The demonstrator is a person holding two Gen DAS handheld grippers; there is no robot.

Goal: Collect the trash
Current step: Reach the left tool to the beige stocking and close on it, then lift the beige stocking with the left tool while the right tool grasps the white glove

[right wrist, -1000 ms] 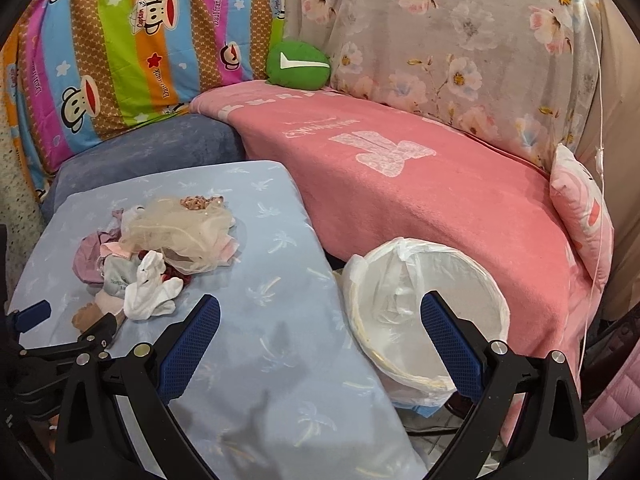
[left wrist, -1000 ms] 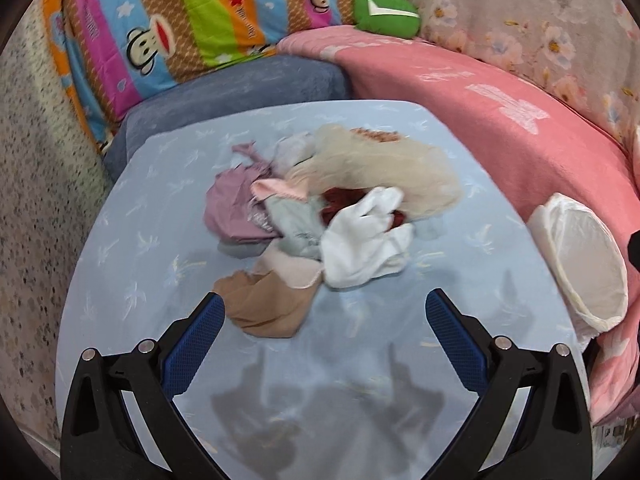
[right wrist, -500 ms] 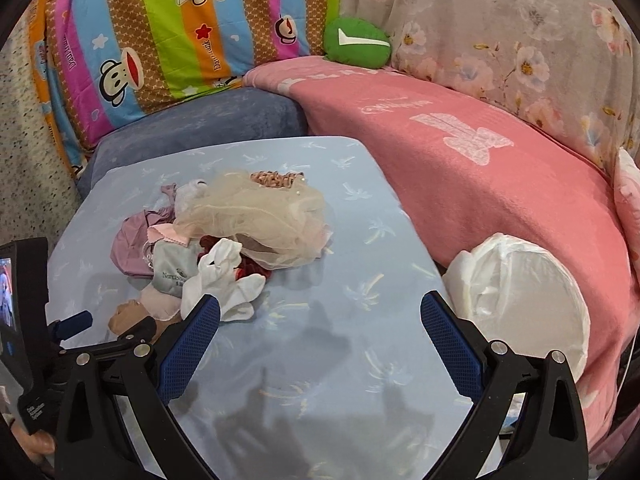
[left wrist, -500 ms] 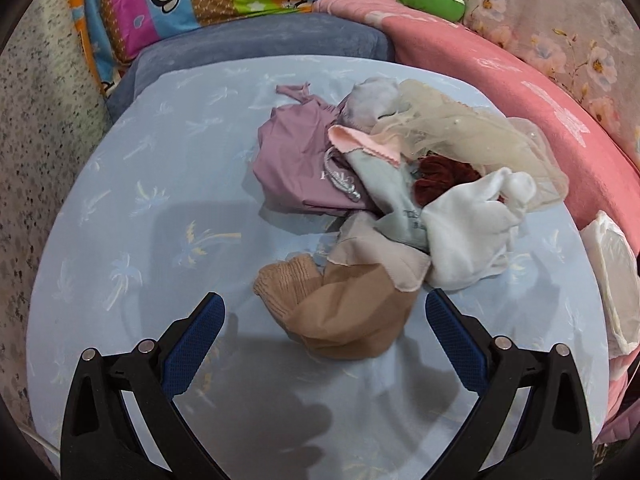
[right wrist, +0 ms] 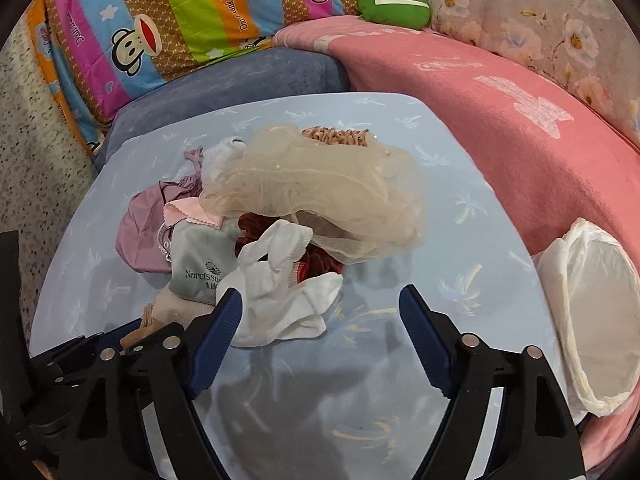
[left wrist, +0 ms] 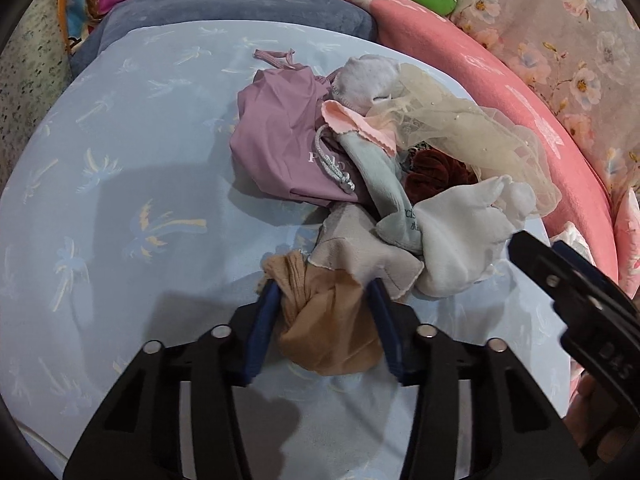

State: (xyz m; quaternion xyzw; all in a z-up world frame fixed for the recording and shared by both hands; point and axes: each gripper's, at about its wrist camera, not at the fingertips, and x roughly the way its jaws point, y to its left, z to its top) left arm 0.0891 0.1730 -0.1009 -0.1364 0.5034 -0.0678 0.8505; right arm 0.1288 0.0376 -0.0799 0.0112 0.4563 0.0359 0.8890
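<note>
The pale blue palm-print counter (left wrist: 120,200) is carrying a heap of soft cast-offs near its middle, and a white plastic-lined bin (right wrist: 592,320) is standing off its right edge against the pink blanket-covered sofa (right wrist: 500,112); I can see nothing inside the bin.

A filmy beige gauze piece (right wrist: 320,192) is topping the heap. Below it are lying a mauve drawstring pouch (left wrist: 276,144), a white sock (right wrist: 280,292) and a grey printed pouch (right wrist: 200,264).

At the near edge of the heap, the left tool (left wrist: 326,300) is closing on a crumpled tan nylon stocking (left wrist: 332,336), its pads already pressing the bunch from both sides. It would do well to squeeze until only the stocking is caught, then lift straight up so the neighbouring grey cloth slips free.

The right tool (right wrist: 320,304) is closing too, the sock's edge lying between its jaws, not yet pinched.
</note>
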